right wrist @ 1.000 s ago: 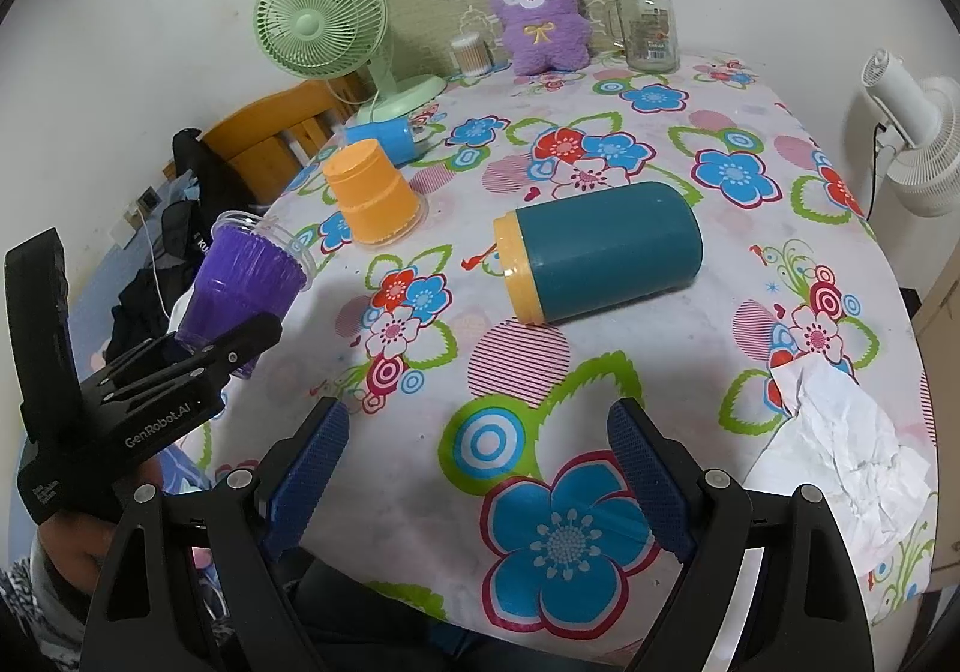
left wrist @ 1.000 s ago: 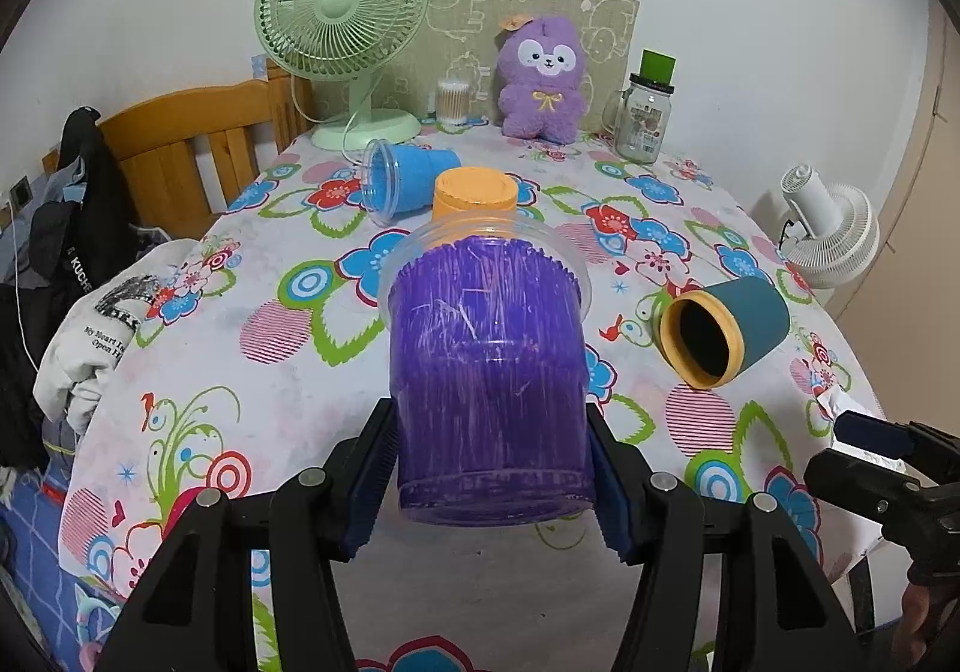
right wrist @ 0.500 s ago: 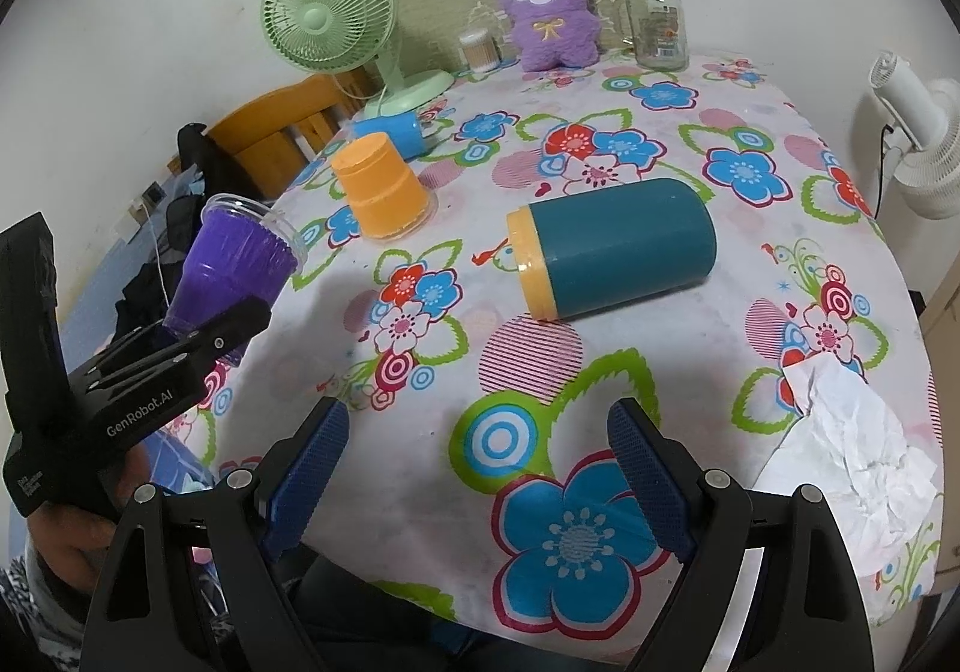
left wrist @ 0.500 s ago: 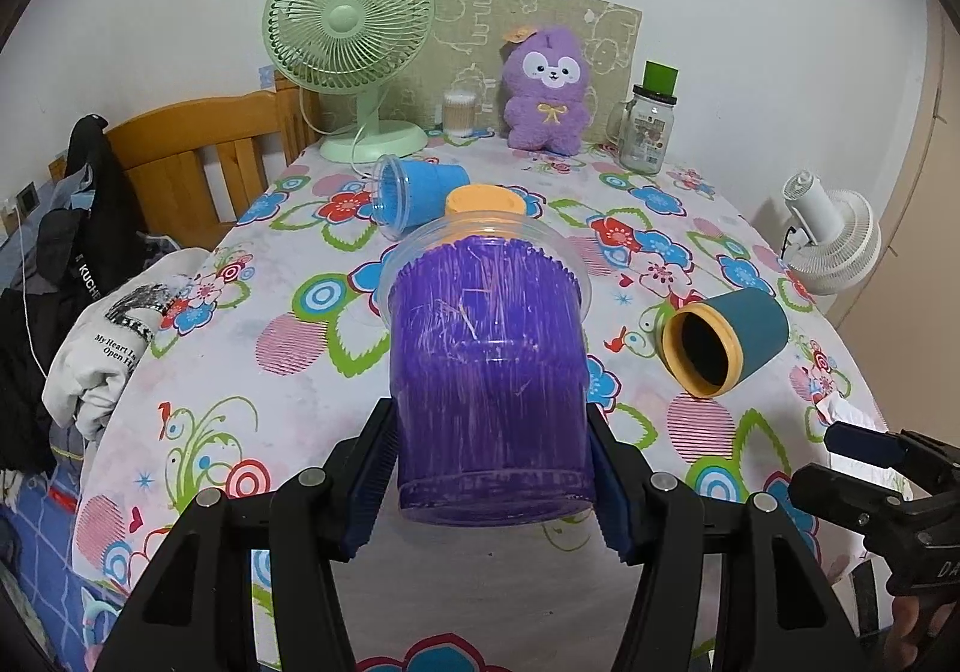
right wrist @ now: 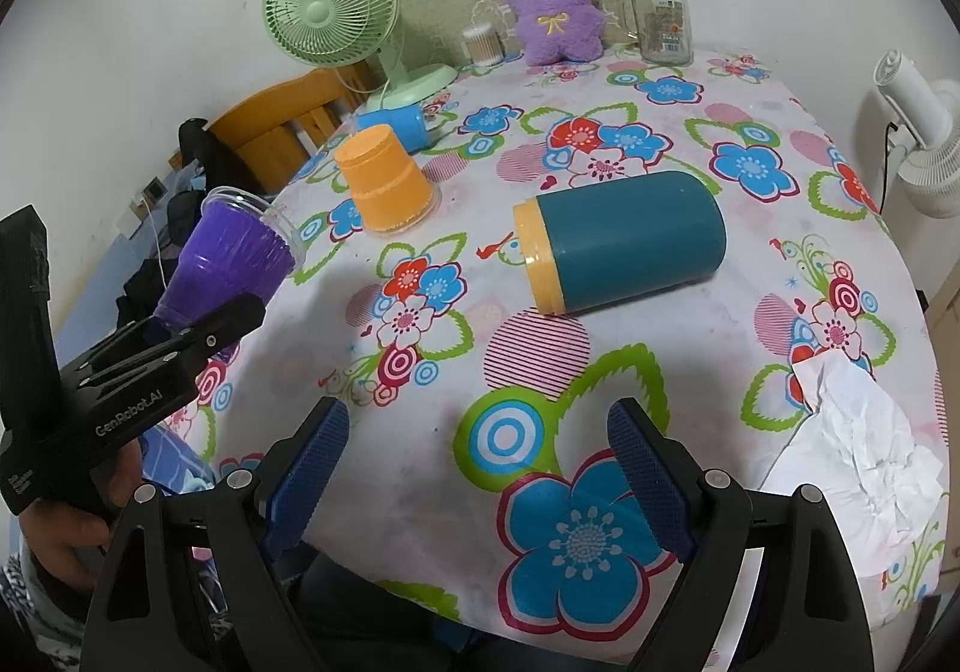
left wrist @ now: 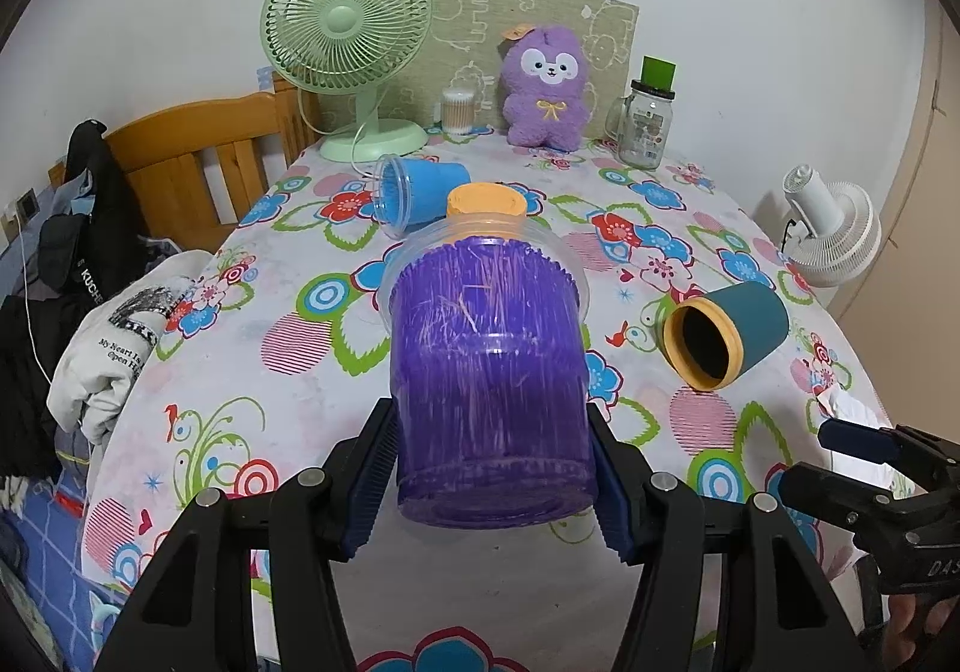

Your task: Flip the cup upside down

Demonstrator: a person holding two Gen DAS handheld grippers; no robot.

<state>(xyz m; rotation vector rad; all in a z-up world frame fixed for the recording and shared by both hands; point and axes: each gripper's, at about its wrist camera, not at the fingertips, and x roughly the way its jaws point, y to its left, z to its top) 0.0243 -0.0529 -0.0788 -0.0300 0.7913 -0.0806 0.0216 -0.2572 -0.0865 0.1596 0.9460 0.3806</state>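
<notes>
My left gripper (left wrist: 489,483) is shut on a purple plastic cup (left wrist: 489,384), holding it near its base in the air, rim pointing away and up, over the table's near left edge. The same cup (right wrist: 231,267) shows in the right wrist view at the left, tilted in the left gripper. My right gripper (right wrist: 480,468) is open and empty above the table's front edge. A teal cup with a yellow rim (right wrist: 618,249) lies on its side mid-table. An orange cup (right wrist: 384,180) stands upside down. A blue cup (left wrist: 417,195) lies on its side.
A round table with a flowered cloth (right wrist: 540,372). At the back stand a green fan (left wrist: 348,36), a purple plush toy (left wrist: 546,84), a glass jar (left wrist: 648,114) and a cotton-swab pot (left wrist: 459,111). Crumpled paper (right wrist: 864,444) lies front right. A wooden chair (left wrist: 198,156) stands left.
The left gripper with the purple cup has drawn back and risen slightly; the right gripper has moved slightly. Both grips are unchanged.
</notes>
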